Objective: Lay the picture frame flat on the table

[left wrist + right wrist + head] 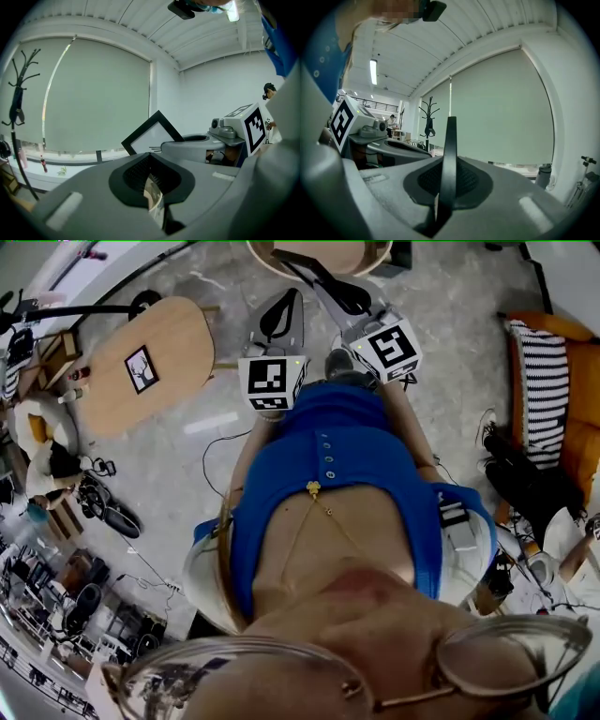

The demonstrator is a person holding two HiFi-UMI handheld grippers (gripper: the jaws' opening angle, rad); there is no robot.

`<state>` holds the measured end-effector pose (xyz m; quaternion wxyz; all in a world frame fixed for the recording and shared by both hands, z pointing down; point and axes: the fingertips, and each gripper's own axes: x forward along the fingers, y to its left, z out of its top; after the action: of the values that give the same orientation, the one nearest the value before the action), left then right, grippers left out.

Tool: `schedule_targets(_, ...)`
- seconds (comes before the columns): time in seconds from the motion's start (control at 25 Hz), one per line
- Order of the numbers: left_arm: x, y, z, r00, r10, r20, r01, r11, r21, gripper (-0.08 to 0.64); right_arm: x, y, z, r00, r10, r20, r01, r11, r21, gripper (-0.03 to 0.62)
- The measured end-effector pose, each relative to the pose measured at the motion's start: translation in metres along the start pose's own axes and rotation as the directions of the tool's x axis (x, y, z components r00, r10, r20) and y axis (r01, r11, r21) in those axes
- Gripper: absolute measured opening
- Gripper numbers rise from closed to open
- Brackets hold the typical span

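- The black-rimmed rectangular picture frame is clamped between the jaws of the right gripper, which press on it from both sides.
- In the right gripper view the frame shows edge-on as a thin dark strip. Its long axis rises nearly straight up out of the jaws, with the top leaning slightly to the right.
- In the left gripper view the same frame turns its white face toward that camera. It stands on the diagonal with one corner uppermost, its lower part behind the right gripper's grey body.
- In the head view the frame is a dark bar slanting from upper left to lower right, out in front of the person's blue shirt and over the marbled grey floor.
- It is in the air, well apart from the oval light-wood table at the left.
- A small white picture of a deer in a dark rim lies flat on that table.
- The jaw tips of the left gripper meet. A pale mottled sliver shows in the slit lower down; I cannot tell what it is.
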<state>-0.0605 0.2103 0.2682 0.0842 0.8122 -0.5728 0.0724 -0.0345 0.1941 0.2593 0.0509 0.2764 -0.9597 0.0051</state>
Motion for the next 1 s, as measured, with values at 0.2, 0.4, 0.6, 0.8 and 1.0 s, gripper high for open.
schedule_targets(0.2,0.043,-0.004,0.01,1.0,0.026,0.001,-0.026,1.0,0.001,0.002,0.007,-0.042,-0.003,0.999,0.032,0.006,-0.032,0.999,0.018,0.023)
schedule_targets(0.4,0.084,-0.007,0.016,0.999,0.037,-0.003,-0.037,0.999,0.003,0.002,0.014,-0.082,-0.005,0.999,0.049,0.004,-0.049,0.999,0.024,0.023)
schedule_targets(0.6,0.11,-0.02,0.009,1.0,0.028,0.0,-0.028,1.0,-0.013,0.002,0.011,-0.109,-0.017,0.999,0.044,0.002,-0.044,0.999,0.016,0.022)
schedule_targets(0.8,0.13,-0.036,0.005,1.0,-0.015,-0.011,0.015,0.999,-0.035,0.002,0.003,-0.139,-0.023,1.0,0.013,-0.013,-0.013,1.0,0.026,0.023)
schedule_targets(1.0,0.145,-0.043,0.008,0.997,-0.071,-0.003,0.071,0.995,-0.07,0.0,-0.002,-0.147,-0.027,0.998,-0.005,-0.057,0.006,1.0,0.016,0.023)
